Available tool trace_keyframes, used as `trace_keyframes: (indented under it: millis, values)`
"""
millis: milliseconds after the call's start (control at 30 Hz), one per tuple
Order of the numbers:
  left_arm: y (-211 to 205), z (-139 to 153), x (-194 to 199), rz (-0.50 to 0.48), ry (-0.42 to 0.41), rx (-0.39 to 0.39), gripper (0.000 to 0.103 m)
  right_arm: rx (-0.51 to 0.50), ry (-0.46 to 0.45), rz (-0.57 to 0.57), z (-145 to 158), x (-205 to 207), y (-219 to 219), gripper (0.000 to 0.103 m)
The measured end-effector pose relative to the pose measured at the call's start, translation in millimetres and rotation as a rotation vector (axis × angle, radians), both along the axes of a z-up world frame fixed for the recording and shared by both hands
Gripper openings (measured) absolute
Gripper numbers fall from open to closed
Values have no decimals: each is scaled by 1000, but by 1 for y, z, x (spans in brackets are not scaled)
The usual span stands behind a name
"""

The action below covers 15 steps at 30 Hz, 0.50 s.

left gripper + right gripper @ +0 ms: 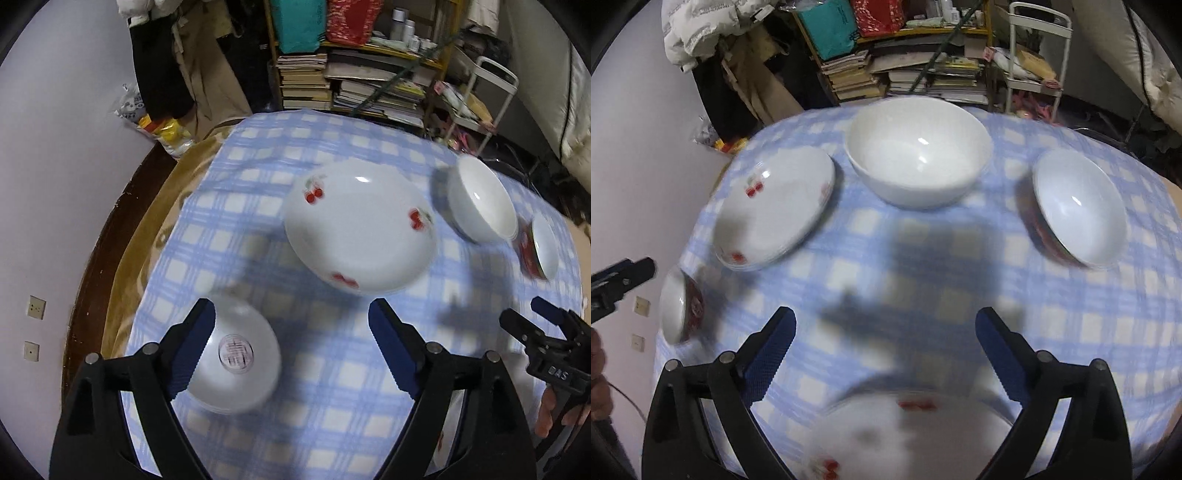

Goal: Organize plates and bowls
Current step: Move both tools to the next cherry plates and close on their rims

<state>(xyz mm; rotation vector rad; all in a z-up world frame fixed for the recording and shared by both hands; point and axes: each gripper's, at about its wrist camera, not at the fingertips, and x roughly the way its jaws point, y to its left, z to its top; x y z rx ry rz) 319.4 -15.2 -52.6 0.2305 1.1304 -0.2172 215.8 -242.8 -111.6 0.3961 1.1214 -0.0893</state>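
Both the left tongs [291, 350] and right tongs [885, 356] are held steeply downward over the worktop [923, 258], spread wide, nothing gripped.

Cherry-printed white plate [360, 229], blue-checked tablecloth [332, 387]

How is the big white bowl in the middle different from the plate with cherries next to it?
The plain white bowl is deep with tall sides, while the cherry plate is wide and shallow. The bowl has no pictures on it; the plate has red cherries around its rim. The bowl sits farther back on the checked cloth than the plate, which is to its left. Both are white, empty and upright.
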Motion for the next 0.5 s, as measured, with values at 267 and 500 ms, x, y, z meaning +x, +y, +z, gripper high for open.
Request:
trace_keyframes:
  millis: [267,500]
  values:
    - [4,-20,59,8,52,-54,84,9,9,6,4,57,11,102]
    - [-2,-44,91,-29,65,-1,84,10,60,80,-8,91,30,95]
